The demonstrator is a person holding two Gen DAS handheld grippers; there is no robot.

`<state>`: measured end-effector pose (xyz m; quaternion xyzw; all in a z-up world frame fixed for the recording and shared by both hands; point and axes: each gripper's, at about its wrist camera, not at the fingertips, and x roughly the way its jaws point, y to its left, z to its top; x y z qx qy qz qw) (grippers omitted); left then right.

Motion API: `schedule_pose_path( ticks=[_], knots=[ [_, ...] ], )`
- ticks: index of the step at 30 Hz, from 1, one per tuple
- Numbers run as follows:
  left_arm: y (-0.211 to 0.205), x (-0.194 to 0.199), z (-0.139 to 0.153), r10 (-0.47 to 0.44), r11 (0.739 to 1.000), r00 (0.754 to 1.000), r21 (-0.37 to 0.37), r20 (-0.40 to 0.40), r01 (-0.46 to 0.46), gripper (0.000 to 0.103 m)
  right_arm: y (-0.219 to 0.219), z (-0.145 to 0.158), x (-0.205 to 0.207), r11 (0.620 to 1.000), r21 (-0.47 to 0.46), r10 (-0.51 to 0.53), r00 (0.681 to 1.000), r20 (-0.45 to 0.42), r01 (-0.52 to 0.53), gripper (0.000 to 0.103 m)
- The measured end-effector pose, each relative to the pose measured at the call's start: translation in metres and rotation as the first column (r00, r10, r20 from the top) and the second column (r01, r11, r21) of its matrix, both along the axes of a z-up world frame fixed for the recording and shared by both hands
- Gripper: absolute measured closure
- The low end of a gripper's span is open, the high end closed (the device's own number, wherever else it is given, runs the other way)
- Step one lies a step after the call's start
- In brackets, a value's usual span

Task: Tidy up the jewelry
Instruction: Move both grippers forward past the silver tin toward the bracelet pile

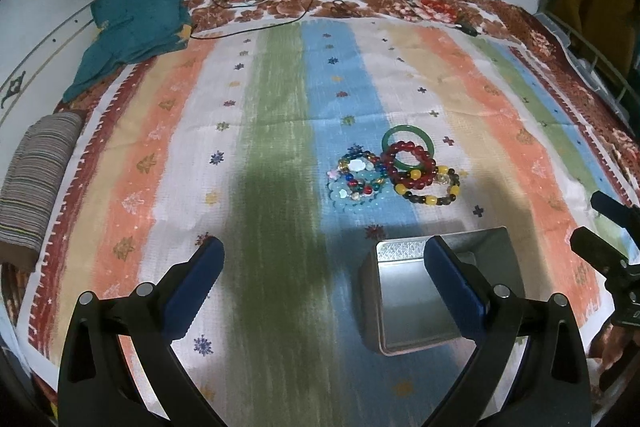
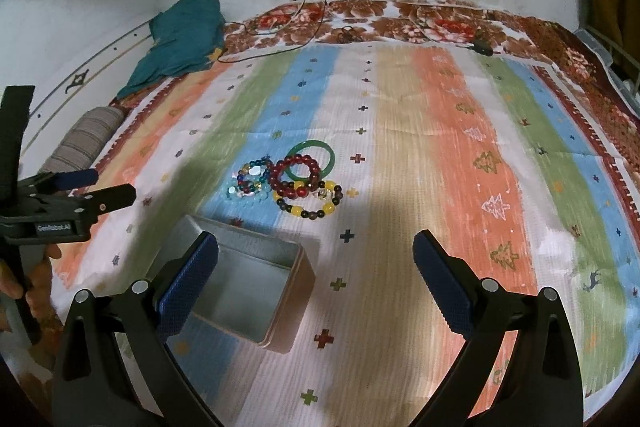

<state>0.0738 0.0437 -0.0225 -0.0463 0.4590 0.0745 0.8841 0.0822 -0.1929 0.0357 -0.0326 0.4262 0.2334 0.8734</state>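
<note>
Two claws hang above a wide striped cloth with bands of green, blue, orange and white, which covers the surface under everything. At its far left edge lies a crumpled teal fabric, and thin black cables come down the white wall onto the flowered border.

Near the front stands an open rectangular silver metal tin; its inside is bare. The left claw is released, with the jaws spread wide, and its right finger is seen in front of the tin. The right claw is released as well, jaws wide apart, and its left finger is seen over the tin's near-left corner. Neither one holds anything.

Just behind the tin lies the jewelry in one small heap: a smooth green bangle, a dark red bead bracelet lying over it, a yellow-and-brown bead bracelet touching the red one, and on the left some pale blue and mixed-colour bead bracelets.
</note>
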Motion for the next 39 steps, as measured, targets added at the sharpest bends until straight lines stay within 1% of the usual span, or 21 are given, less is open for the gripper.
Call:
schedule_pose_path(
  ticks=[10, 30, 32, 34, 37, 39],
  knots=[
    [0.001, 0.021, -0.009, 0.003, 1.0, 1.0, 0.008, -0.019, -0.003, 0.006, 0.015, -0.01, 0.016, 1.0, -0.028, 0.005, 1.0, -0.009, -0.005, 0.004],
    [0.008, 0.065, -0.031, 0.034, 0.999, 0.997, 0.024, -0.07, -0.033, 0.006, 0.027, -0.031, 0.051, 0.999, -0.05, -0.014, 0.999, -0.052, 0.011, 0.004],
    [0.009, 0.069, -0.034, 0.039, 0.999, 0.996, 0.027, -0.077, -0.037, 0.006, 0.028, -0.034, 0.054, 0.999, -0.051, -0.013, 0.998, -0.059, 0.01, 0.004],
    [0.011, 0.073, -0.036, 0.039, 0.999, 0.996, 0.019, -0.084, -0.037, 0.009, 0.029, -0.036, 0.058, 0.999, -0.052, -0.011, 0.998, -0.066, 0.008, 0.004],
    [0.014, 0.08, -0.039, 0.041, 0.999, 0.995, 0.007, -0.093, -0.041, 0.01, 0.032, -0.04, 0.064, 0.999, -0.054, -0.008, 0.997, -0.079, 0.004, 0.004],
    [0.014, 0.084, -0.043, 0.042, 0.999, 0.994, 0.007, -0.101, -0.041, 0.01, 0.031, -0.041, 0.069, 0.999, -0.034, -0.015, 0.994, -0.109, 0.011, 0.004]
  ],
)
